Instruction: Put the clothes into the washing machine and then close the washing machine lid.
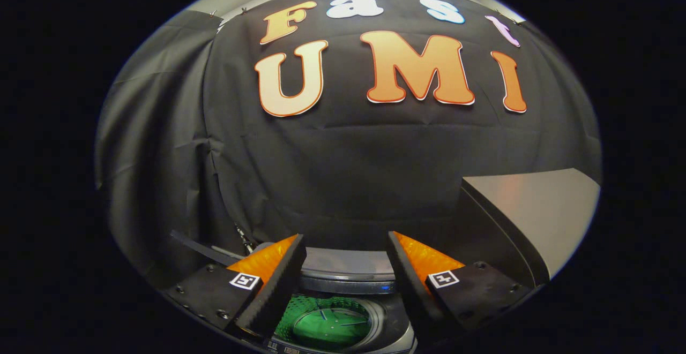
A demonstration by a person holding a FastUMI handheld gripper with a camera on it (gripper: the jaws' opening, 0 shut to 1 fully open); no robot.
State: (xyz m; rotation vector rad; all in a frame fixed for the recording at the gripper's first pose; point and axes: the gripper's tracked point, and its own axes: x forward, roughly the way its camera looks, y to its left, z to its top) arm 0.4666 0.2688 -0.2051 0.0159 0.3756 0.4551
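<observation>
The hand-held two-finger gripper, with black ribbed pads, orange finger backs and a small square black-and-white marker on each black mount, hangs above the top-loading washing machine, its fingers spread wide apart with nothing between the pads and nothing touching them. In the gap between the two fingers, below and just ahead of them, lies the round opening of the machine's drum, a perforated metal tub that looks green in this light, with pale ridges at its bottom; whether any clothes lie in the drum cannot be told. The dark rim of the opening curves round the near and right side of the drum, and a strip of small controls sits at its nearest edge, too small to make out. Just beyond the fingertips runs the grey rear deck of the machine, with a small blue light on its front edge. To the right, beyond the right finger, the washing machine's flat grey lid stands raised and tilted, its pale face catching the light and its dark edge turned toward the gripper. Far behind everything hangs the black cloth wall of the booth, creased on the left.
</observation>
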